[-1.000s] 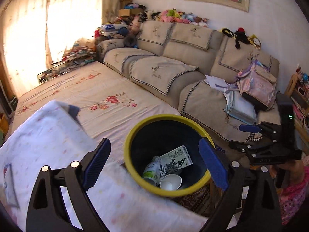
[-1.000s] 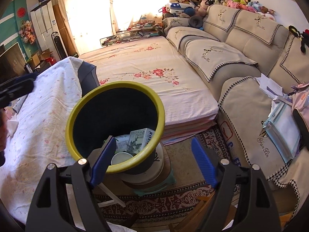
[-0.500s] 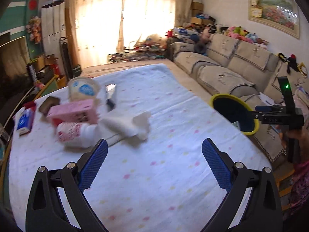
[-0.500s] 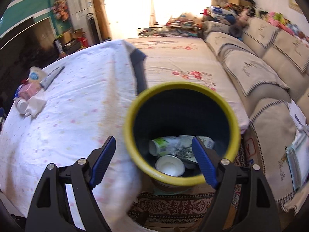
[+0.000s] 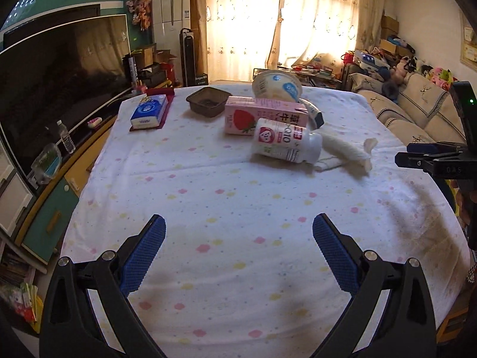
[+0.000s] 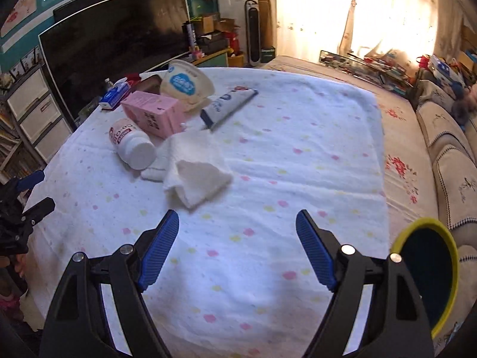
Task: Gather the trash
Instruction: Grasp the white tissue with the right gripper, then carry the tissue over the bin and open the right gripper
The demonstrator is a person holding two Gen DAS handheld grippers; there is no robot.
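On the dotted white tablecloth (image 5: pixel 226 208) lies a cluster of trash: a white bottle (image 5: pixel 284 143) on its side, a pink strawberry milk carton (image 5: pixel 262 116), a tipped paper bowl (image 5: pixel 277 85), a tube (image 6: pixel 228 103), a folded white cloth (image 6: pixel 196 176) and a brown plastic tray (image 5: pixel 208 101). The same bottle (image 6: pixel 131 143), carton (image 6: pixel 153 115) and bowl (image 6: pixel 186 82) show in the right wrist view. My left gripper (image 5: pixel 238 256) is open and empty above the near tablecloth. My right gripper (image 6: pixel 237 249) is open and empty, just short of the cloth. The yellow-rimmed bin (image 6: pixel 426 271) stands at the table's right edge.
A blue tissue pack (image 5: pixel 149 110) on a red tray sits at the table's far left. A large TV (image 5: pixel 59 71) and cabinets line the left wall. A sofa (image 6: pixel 447 155) and a floral mattress (image 6: pixel 399 155) lie to the right. The right gripper appears at the right edge of the left wrist view (image 5: pixel 429 158).
Both grippers have swung from over the bin to face the table. The trash cluster now lies ahead of both; the bin has shifted to the right edge of the right view.
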